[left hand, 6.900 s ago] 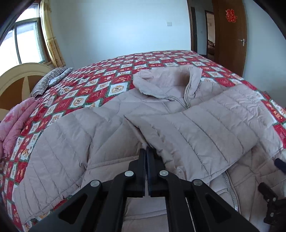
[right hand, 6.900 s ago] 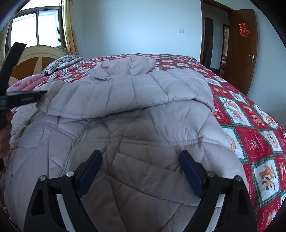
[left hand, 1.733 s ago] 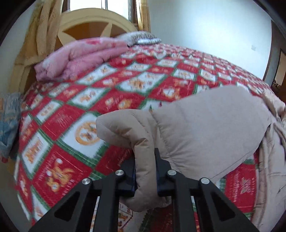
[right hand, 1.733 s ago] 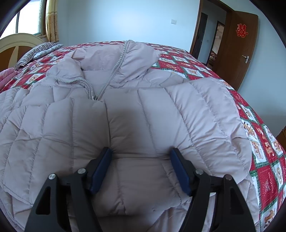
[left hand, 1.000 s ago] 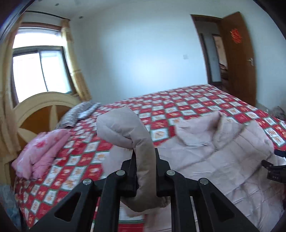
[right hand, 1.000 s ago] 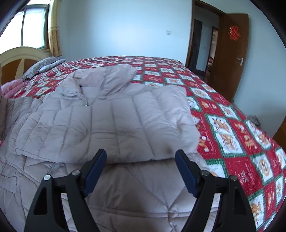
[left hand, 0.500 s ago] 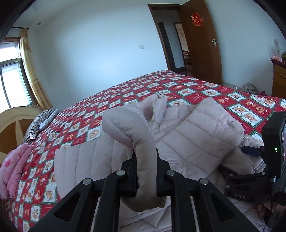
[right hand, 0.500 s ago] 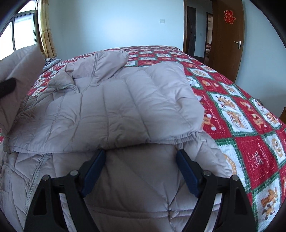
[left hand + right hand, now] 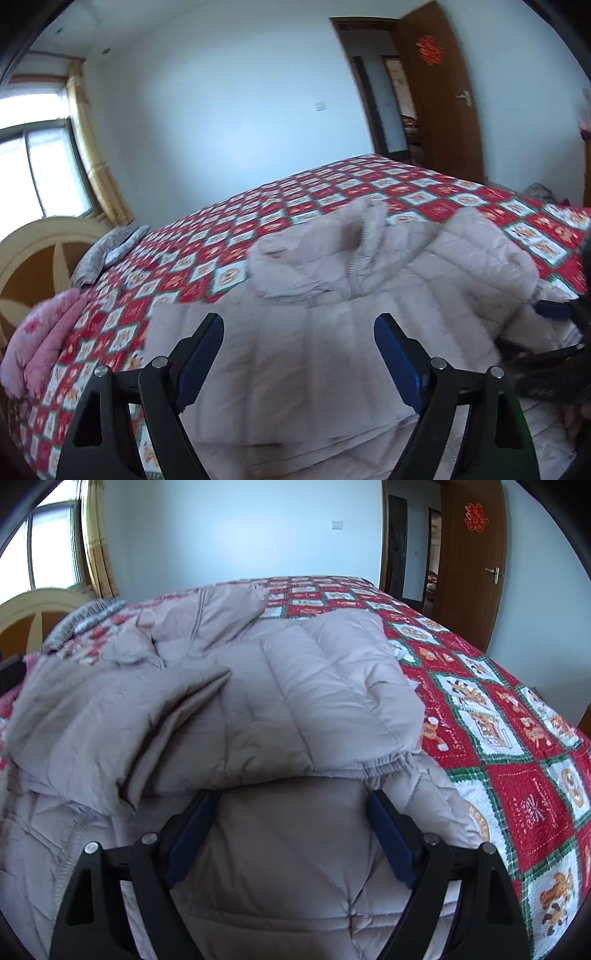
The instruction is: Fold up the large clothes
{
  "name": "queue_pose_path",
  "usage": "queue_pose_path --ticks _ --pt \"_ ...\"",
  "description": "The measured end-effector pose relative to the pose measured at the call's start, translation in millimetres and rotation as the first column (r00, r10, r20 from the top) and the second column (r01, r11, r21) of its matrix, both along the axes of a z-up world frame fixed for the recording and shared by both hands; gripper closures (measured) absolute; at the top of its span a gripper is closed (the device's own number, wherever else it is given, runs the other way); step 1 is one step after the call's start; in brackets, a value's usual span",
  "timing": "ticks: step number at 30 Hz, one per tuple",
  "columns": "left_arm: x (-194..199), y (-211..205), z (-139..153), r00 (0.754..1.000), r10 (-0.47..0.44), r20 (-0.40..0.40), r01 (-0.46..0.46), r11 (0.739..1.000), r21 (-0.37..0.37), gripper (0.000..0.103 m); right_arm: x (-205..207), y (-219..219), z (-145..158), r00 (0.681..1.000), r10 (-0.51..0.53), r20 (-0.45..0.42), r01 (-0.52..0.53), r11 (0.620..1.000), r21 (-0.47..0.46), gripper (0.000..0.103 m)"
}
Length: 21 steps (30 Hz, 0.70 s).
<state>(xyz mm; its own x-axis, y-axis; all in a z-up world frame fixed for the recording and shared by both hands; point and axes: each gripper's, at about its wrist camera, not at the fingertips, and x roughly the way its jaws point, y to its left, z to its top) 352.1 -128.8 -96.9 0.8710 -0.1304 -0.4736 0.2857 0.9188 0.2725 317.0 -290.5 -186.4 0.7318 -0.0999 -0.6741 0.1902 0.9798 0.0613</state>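
A pale pink quilted jacket (image 9: 424,280) lies face up on the bed, its collar (image 9: 354,236) towards the far side. Its right sleeve (image 9: 314,686) is folded across the chest. The left sleeve (image 9: 277,362) now lies over the front too, also seen in the right wrist view (image 9: 103,709). My left gripper (image 9: 297,321) hovers just above that sleeve; its jaws are opening and stand wide, touching nothing. My right gripper (image 9: 291,797) is open over the jacket's lower front, its tips at the right sleeve's cuff. One of its blue pads (image 9: 552,310) shows at the left wrist view's right edge.
A red, green and white patterned bedspread (image 9: 498,738) covers the bed. A folded pink blanket (image 9: 40,339) and a striped pillow (image 9: 110,247) lie by the curved headboard (image 9: 33,251). A wooden door (image 9: 469,554) stands open at the far right.
The left gripper has come down and let go of the left sleeve, which now rests across the jacket's front. The right gripper has stayed about where it was.
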Motion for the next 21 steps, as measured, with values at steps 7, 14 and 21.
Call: queue_pose_path --ticks 7,14,21 --pt "42 98 -18 0.965 0.238 -0.114 -0.243 0.969 -0.039 0.019 -1 10 40 0.993 0.099 0.067 -0.112 0.964 0.24 0.017" --pt "52 134 -27 0.934 0.295 -0.203 -0.324 0.937 -0.128 0.019 41 43 9 0.979 0.192 -0.072 -0.167 0.951 0.261 0.083" --pt "63 143 -23 0.921 0.324 -0.215 -0.357 0.924 -0.135 0.019 27 32 6 0.983 0.162 -0.091 -0.141 0.97 0.199 0.091"
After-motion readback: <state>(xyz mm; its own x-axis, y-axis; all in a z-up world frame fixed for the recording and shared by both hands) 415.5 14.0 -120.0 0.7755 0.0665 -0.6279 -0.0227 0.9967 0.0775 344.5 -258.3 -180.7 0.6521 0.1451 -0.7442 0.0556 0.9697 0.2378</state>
